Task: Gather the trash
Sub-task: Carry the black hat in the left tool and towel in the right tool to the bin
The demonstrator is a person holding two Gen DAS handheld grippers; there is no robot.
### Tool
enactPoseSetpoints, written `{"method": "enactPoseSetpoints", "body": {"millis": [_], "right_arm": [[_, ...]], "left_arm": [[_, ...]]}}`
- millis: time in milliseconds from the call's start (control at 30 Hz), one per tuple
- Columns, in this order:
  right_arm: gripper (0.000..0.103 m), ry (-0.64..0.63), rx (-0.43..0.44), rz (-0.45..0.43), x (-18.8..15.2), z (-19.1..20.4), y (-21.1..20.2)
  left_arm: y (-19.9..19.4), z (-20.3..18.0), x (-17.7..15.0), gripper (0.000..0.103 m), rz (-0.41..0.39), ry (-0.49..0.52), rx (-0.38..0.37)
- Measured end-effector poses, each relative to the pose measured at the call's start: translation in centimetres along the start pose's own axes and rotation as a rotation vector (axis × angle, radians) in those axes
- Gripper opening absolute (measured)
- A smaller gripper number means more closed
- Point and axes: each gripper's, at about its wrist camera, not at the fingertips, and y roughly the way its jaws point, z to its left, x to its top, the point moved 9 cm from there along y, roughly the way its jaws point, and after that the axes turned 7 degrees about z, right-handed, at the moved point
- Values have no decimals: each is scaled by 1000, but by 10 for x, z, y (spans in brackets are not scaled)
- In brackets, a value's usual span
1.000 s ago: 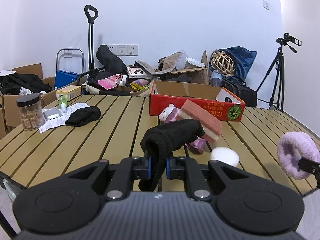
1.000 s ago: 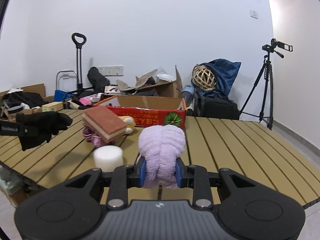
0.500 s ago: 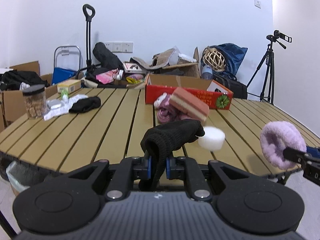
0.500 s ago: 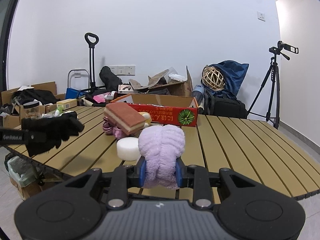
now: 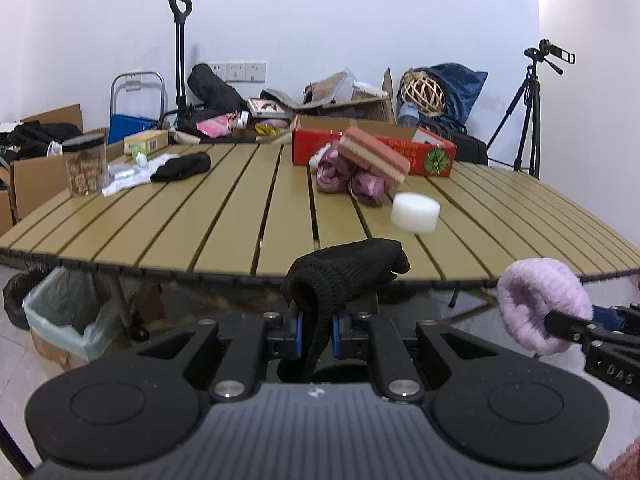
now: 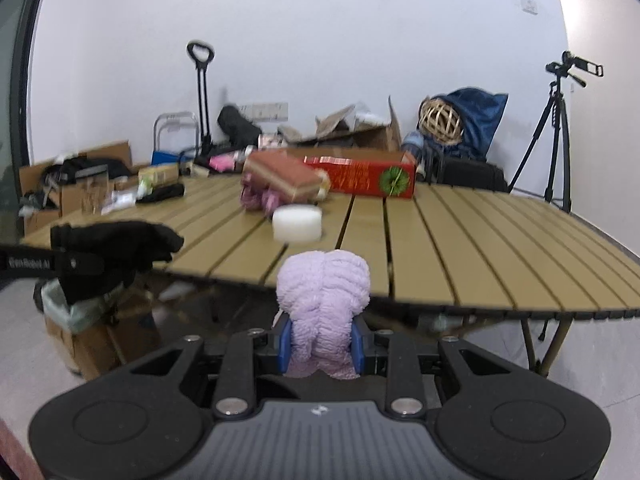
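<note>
My left gripper (image 5: 315, 334) is shut on a black knit glove (image 5: 344, 272), held in front of the near edge of the slatted table (image 5: 224, 216). My right gripper (image 6: 321, 346) is shut on a fluffy lilac scrunchie (image 6: 322, 296), also off the table's near edge. In the left wrist view that lilac scrunchie (image 5: 540, 304) shows at the right; in the right wrist view the black glove (image 6: 116, 244) shows at the left. A bin lined with a pale green bag (image 5: 60, 308) stands on the floor under the table's left corner.
On the table lie a white foam disc (image 5: 415, 209), a pink sponge block (image 5: 374, 156) on purple cloth (image 5: 344, 178), a red carton (image 5: 430, 156), a second black glove (image 5: 182, 166), papers and a jar (image 5: 85, 164). Boxes, bags and a tripod (image 5: 528, 104) crowd the far wall.
Both grippers have drawn back from over the table and sunk lower, past its near edge. Each keeps its hold. The bin under the table has come into view.
</note>
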Motion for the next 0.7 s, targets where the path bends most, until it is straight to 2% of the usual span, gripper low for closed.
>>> {"method": "enactPoseSetpoints", "body": {"millis": [233, 700], "right_arm": [[28, -17, 8, 111, -33, 10, 9], [28, -18, -13, 354, -95, 12, 36]], "left_arm": [[-1, 6, -30, 13, 64, 2, 10], [10, 37, -70, 13, 179, 5, 105]]}}
